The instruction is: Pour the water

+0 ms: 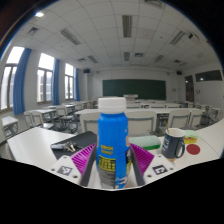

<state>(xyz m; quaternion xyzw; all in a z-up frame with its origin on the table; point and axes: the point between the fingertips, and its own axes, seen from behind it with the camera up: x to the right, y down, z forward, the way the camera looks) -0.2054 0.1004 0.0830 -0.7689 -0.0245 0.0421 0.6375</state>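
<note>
Blue plastic bottle with a white cap is held upright between the fingers, dead centre of the gripper view. Both purple pads are seen pressed against its sides (left pad at 9 o'clock of the bottle, right pad at 3 o'clock), so the gripper is judged clamped on it. Cap is still on. The bottle base is not visible, so whether it is lifted or resting on the white table cannot be told.

A dark mug (likely the pour target) is located at 3 o'clock of the bottle, well apart, on the same table. A small red disc lies just beside the mug at its 3 o'clock. A green flat item sits between bottle and mug. A dark flat object is seen at 9 o'clock of the bottle, near the left pad.

Progress estimate: grasp done; nothing else. No tilt, no water stream. Remaining: cap removal (if closed), transport to the mug, tilt, pour, return.

Background: classroom desks, green chalkboard at 12 o'clock.
</note>
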